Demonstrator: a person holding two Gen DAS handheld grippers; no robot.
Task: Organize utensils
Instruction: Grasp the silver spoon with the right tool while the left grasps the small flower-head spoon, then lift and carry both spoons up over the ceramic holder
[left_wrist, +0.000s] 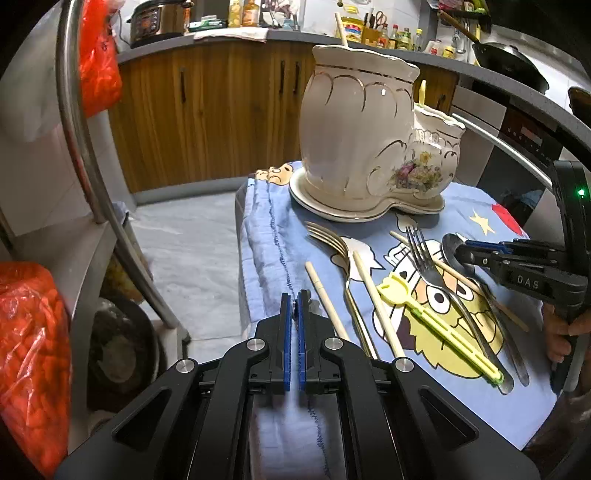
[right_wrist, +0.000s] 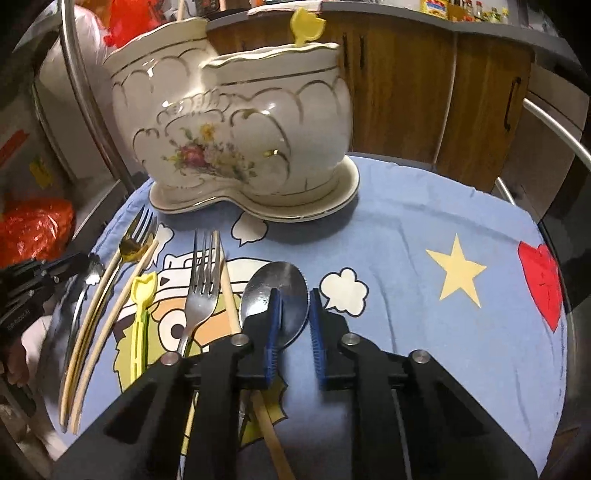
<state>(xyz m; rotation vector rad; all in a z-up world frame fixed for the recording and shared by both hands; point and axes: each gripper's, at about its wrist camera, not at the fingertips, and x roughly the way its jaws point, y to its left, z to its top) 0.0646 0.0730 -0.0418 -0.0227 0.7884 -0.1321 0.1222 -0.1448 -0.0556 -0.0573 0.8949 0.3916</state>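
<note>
Utensils (left_wrist: 397, 291) lie loose on the blue cartoon cloth (right_wrist: 424, 206), in front of the two-part ceramic holder (left_wrist: 354, 122). The holder stands on its saucer at the back, with a chopstick (left_wrist: 341, 29) in the tall part and a yellow fork (right_wrist: 306, 20) in the low part. At the far left, the left gripper (left_wrist: 294, 306) hangs tilted downward over the cloth's stitched left edge. Its blue pads are drawn together with nothing clearly between them, and the floor drops away just beside it under a curved steel rail (left_wrist: 74, 129). Rightward lie a pale chopstick (left_wrist: 327, 299), a gold fork (left_wrist: 332, 240), a second chopstick (left_wrist: 373, 295), a yellow plastic fork (left_wrist: 436, 325) and a steel fork (right_wrist: 201, 295), close together and partly crossing. Next comes the spoon (right_wrist: 275, 277). The right gripper (right_wrist: 293, 295), steered by a hand (left_wrist: 561, 332) on its grip, slants down onto it. Its jaws stand a little apart around the right half of the bowl; whether the pads press it I cannot tell. Right of that, the cloth is bare up to the star (right_wrist: 456, 269) and the red print (right_wrist: 541, 284) near the rounded edge.
</note>
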